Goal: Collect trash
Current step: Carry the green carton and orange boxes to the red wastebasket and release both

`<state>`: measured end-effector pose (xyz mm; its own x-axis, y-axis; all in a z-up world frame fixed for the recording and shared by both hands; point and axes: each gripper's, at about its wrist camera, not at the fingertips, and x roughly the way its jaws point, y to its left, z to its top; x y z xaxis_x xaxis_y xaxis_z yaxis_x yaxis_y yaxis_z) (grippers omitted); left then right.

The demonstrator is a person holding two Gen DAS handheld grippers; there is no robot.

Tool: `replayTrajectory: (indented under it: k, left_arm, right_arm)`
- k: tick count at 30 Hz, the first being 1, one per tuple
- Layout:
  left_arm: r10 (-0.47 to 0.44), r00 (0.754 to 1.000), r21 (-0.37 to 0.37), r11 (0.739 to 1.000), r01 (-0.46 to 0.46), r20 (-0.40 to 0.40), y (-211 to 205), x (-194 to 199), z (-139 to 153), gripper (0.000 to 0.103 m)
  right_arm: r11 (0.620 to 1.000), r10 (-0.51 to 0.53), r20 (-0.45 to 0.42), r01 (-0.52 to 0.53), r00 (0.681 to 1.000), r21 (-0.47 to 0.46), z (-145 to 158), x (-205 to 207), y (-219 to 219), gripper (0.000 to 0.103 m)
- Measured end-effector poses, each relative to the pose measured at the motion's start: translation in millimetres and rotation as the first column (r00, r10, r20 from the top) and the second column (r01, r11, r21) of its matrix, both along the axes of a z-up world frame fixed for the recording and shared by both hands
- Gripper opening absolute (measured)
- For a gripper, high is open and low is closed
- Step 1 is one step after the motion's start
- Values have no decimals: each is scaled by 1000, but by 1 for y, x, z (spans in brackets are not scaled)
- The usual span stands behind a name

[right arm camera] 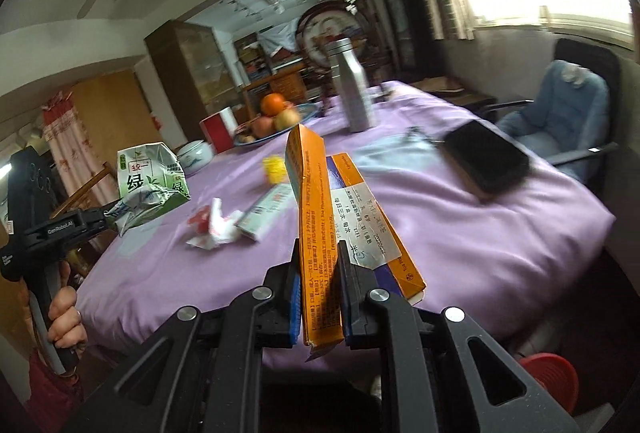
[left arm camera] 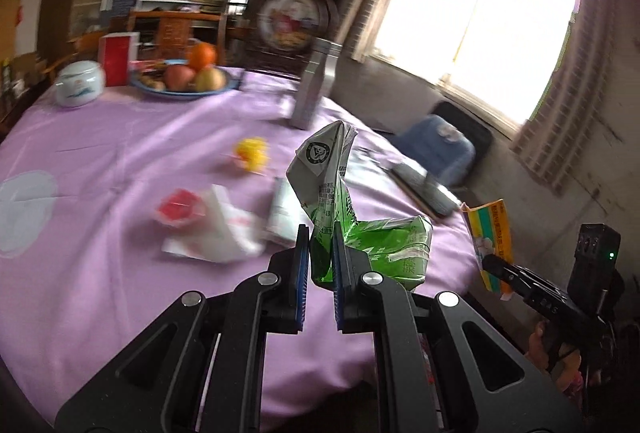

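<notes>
Trash in hand: crushed green carton (left arm camera: 360, 233) and orange box (right arm camera: 320, 233), both lifted above the worktop (left arm camera: 120, 153)
Left tongs (left arm camera: 322, 265): clenched on the carton
Right tongs (right arm camera: 320, 297): clenched on the box
Left to collect: white wrapper (left arm camera: 216, 229), yellow scrap (left arm camera: 251, 152), small pack (right arm camera: 266, 211)
Bin: not in view
Progress: seems about midway

Crushed green carton (left arm camera: 362, 233) upright between fingers; flattened orange box (right arm camera: 320, 229) likewise clamped.
</notes>
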<state>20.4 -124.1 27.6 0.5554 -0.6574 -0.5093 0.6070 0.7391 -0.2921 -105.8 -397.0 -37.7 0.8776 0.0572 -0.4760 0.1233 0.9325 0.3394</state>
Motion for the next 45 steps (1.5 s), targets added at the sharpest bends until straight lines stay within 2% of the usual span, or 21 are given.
replayTrajectory:
  k: [5,8,14,19,21,22,23,26,29,31,34,39,40,41,42,43,44,45]
  left_arm:
    - [-132,991,14,991,132,-11,-58,-32,-9,12]
    - [-206,978,23,978,207,-33,-91,-50,-21,12]
    - [-319,942,34,946,323,-101,-150,-73,-49,12]
    - [-373,915,71,919,387,-152,-191,-81,-74,12]
    - [-393,902,101,904,414,-177,-208,-83,-88,12]
    - [-401,897,118,897,426,-186,-215,-85,-94,12]
    - [-413,890,139,886,442,-196,-226,-88,-102,12]
    - [-441,869,173,859,481,-225,-249,-93,-118,12]
    - [-479,839,185,828,529,-257,-275,-100,-134,12]
    - [-507,819,199,803,562,-270,-292,-109,-143,12]
    - [-547,784,236,753,614,-294,-324,-122,-162,12]
    - [-600,723,290,664,689,-344,-374,-142,-197,16]
    - [-604,719,309,650,694,-344,-382,-146,-203,20]
    - [-601,723,327,645,691,-340,-387,-148,-206,34]
    - [-591,736,352,647,677,-330,-391,-149,-210,42]
    - [-584,745,360,652,667,-323,-392,-149,-210,54]
    - [-579,753,360,661,659,-313,-392,-149,-209,62]
    - [-579,756,354,668,654,-304,-393,-150,-207,65]
  right_arm:
    - [995,-101,-32,100,994,-9,-18,-55,-37,15]
    - [985,-169,-81,170,982,5,-41,-84,-64,15]
    - [953,-269,-233,293,935,74,-118,-122,-115,15]
    - [916,-316,-374,383,872,119,-199,-117,-152,17]
    - [895,-333,-446,428,831,129,-235,-110,-173,25]
    - [879,-345,-471,455,812,140,-248,-111,-182,38]
    - [853,-369,-493,498,788,157,-260,-116,-192,40]
    - [826,-381,-481,525,789,206,-266,-130,-203,40]
    - [812,-442,-454,560,774,165,-255,-147,-209,44]
    - [791,-475,-423,585,772,179,-246,-160,-216,48]
    - [770,-506,-397,608,766,192,-238,-176,-222,50]
    - [757,-518,-399,623,756,198,-240,-196,-234,51]
    - [755,-519,-402,625,754,198,-241,-199,-234,51]
    - [754,-519,-404,627,753,199,-242,-201,-235,51]
    - [750,-520,-408,630,750,201,-243,-204,-235,51]
    - [748,-521,-410,632,749,203,-243,-207,-236,51]
    - [746,-522,-410,634,748,205,-241,-209,-236,51]
    - [744,-524,-410,635,747,207,-241,-211,-236,51]
